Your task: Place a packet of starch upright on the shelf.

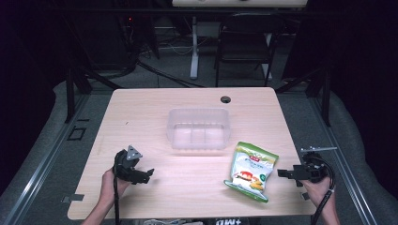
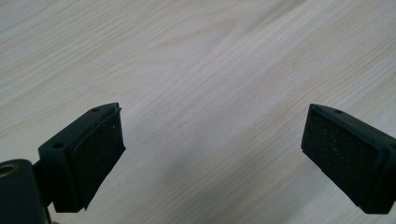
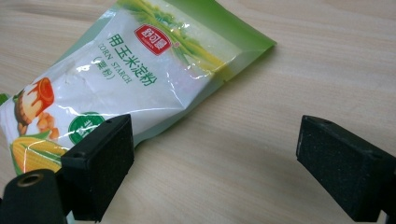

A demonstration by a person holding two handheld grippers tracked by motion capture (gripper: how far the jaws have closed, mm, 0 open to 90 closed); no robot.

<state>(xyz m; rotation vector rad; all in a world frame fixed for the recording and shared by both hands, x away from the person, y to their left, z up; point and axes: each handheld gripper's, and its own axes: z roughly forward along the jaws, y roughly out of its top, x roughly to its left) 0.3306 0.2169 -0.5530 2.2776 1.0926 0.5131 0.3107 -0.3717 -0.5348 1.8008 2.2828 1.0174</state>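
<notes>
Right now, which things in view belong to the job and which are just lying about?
In the job:
- green-and-white plastic corn starch bag, lying flat on the table
- right gripper, open, pointed at the bag, not touching it

Lying about:
- clear plastic tub, behind the bag
- left gripper, open over bare light wooden table
- black folding chair

A green-and-white bag of corn starch (image 3: 126,79) lies flat on the pale wooden table (image 3: 289,70). The right claw (image 3: 212,165) stands wide apart over bare wood just beside it, one pad (image 3: 105,165) overlapping the bag's near edge, nothing gripped.
</notes>
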